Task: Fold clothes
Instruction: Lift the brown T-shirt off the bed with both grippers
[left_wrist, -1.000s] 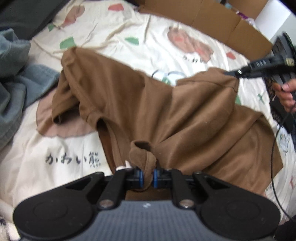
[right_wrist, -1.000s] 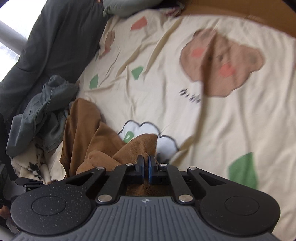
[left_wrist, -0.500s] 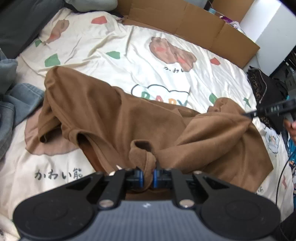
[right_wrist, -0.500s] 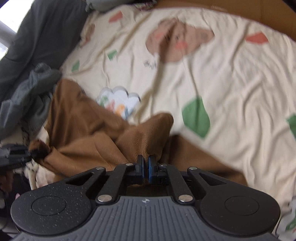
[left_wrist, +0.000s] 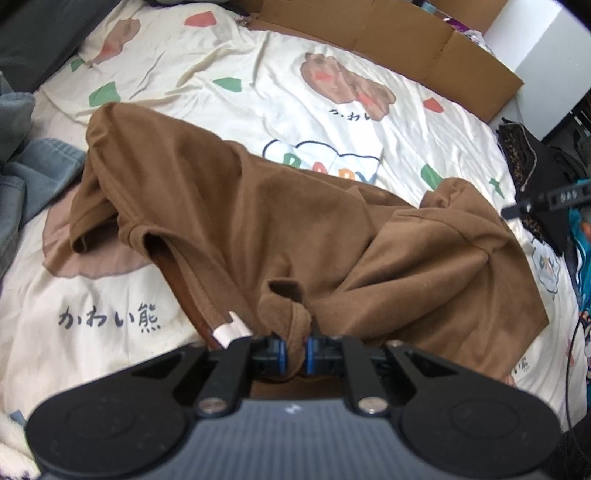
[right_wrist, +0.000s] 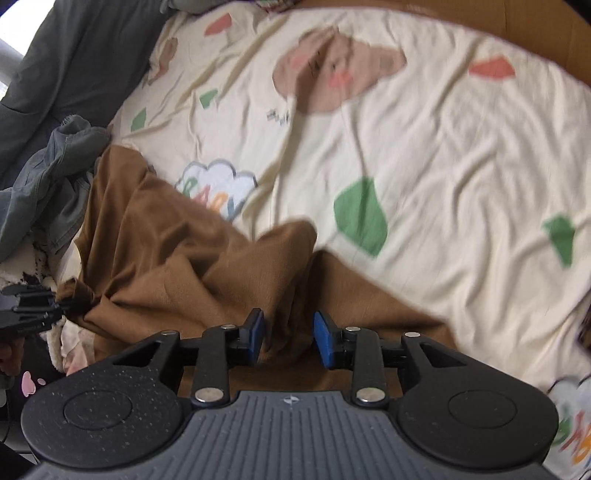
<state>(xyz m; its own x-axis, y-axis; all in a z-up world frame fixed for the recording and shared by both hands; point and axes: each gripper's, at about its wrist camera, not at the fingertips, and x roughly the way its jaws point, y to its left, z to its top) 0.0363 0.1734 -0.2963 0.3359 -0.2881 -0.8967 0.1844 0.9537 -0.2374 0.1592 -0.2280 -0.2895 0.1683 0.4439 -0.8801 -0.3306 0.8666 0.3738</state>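
Fabric of a brown shirt (left_wrist: 295, 221) is being pinched between the blue pads of the left gripper (left_wrist: 294, 354), a bunched fold of it being squeezed tight just beside a white label (left_wrist: 229, 330). The shirt is being carried by a cream bedsheet (left_wrist: 258, 92) printed with bears, green and red patches and a cloud, and is lying rumpled across the near half of the bed, one end reaching towards the left edge and the other towards the right edge. A pile of grey-blue clothes (left_wrist: 26, 166) is lying at the left edge of the bed, just beside the shirt. Brown cardboard (left_wrist: 406, 40) is standing along the far edge.

In the right wrist view the jaws of the right gripper (right_wrist: 288, 338) are being held apart, having just been opening; a ridge of the brown shirt (right_wrist: 166, 266) is lying between the blue pads (right_wrist: 255, 332) but is not being pressed by them. The left gripper (right_wrist: 55, 304) is being seen at the left border of that view, with a corner of brown cloth gripped at its tip. The sheet (right_wrist: 443, 166) beyond the shirt is lying bare and wrinkled.
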